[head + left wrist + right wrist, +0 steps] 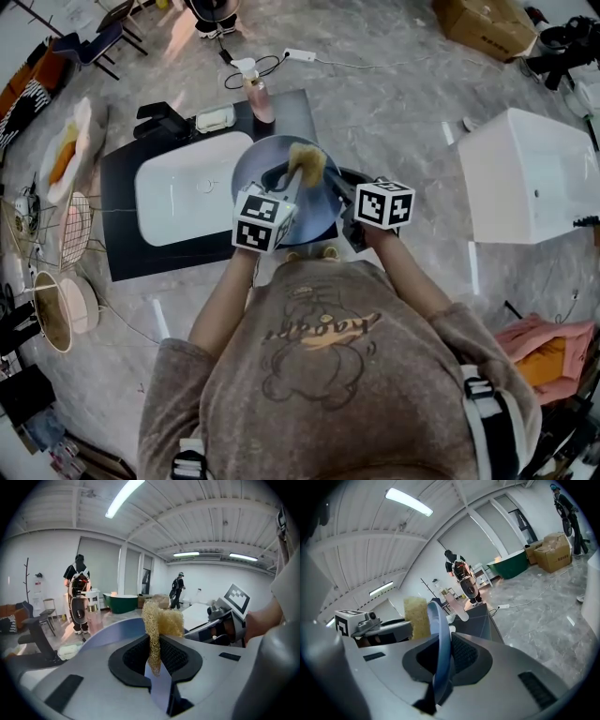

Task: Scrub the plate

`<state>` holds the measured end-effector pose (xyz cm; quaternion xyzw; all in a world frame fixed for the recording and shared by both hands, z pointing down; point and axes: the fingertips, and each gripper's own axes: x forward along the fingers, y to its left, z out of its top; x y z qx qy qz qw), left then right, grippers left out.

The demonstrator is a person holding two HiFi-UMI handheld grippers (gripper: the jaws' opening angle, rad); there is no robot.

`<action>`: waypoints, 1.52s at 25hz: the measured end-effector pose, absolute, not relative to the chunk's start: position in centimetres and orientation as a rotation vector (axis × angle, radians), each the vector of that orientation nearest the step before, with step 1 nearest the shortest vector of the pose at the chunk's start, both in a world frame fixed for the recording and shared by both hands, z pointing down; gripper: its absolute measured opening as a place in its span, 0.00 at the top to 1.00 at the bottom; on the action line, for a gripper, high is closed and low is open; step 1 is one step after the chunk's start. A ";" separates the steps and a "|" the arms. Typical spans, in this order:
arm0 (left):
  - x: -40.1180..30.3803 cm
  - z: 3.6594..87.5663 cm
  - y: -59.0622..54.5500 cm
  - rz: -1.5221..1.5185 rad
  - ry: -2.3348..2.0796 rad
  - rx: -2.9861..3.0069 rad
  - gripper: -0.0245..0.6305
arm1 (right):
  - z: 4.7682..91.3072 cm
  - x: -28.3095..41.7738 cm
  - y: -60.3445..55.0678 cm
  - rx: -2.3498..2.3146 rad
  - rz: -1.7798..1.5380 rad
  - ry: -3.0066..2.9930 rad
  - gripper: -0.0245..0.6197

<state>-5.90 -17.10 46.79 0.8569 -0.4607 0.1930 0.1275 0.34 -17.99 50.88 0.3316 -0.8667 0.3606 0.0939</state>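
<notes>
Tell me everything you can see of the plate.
The plate is round, blue-grey and smooth, with a raised rim. The right gripper is shut on its rim, holding it tilted above the black counter beside the white basin. The yellow scourer in the left gripper lies against its face.

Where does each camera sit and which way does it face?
Head view: on the head, steeply down at the blue plate; sweatshirt, left gripper, right gripper show.
Left gripper view: on that gripper, along jaws shut on the yellow scrubber; right gripper shows.
Right gripper view: on that gripper, along jaws clamping the plate's rim; left gripper shows.
All share plate and scrubber.
</notes>
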 end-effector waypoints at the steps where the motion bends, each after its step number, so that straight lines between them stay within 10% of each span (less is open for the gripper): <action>1: -5.7 46.9 -17.1 0.582 -1.335 2.499 0.87 | 50.6 0.1 -17.9 0.980 1.068 -2.580 0.92; 38: -9.9 45.1 -21.1 0.811 -1.591 2.455 0.87 | 48.0 0.0 -17.1 1.022 0.961 -2.640 0.92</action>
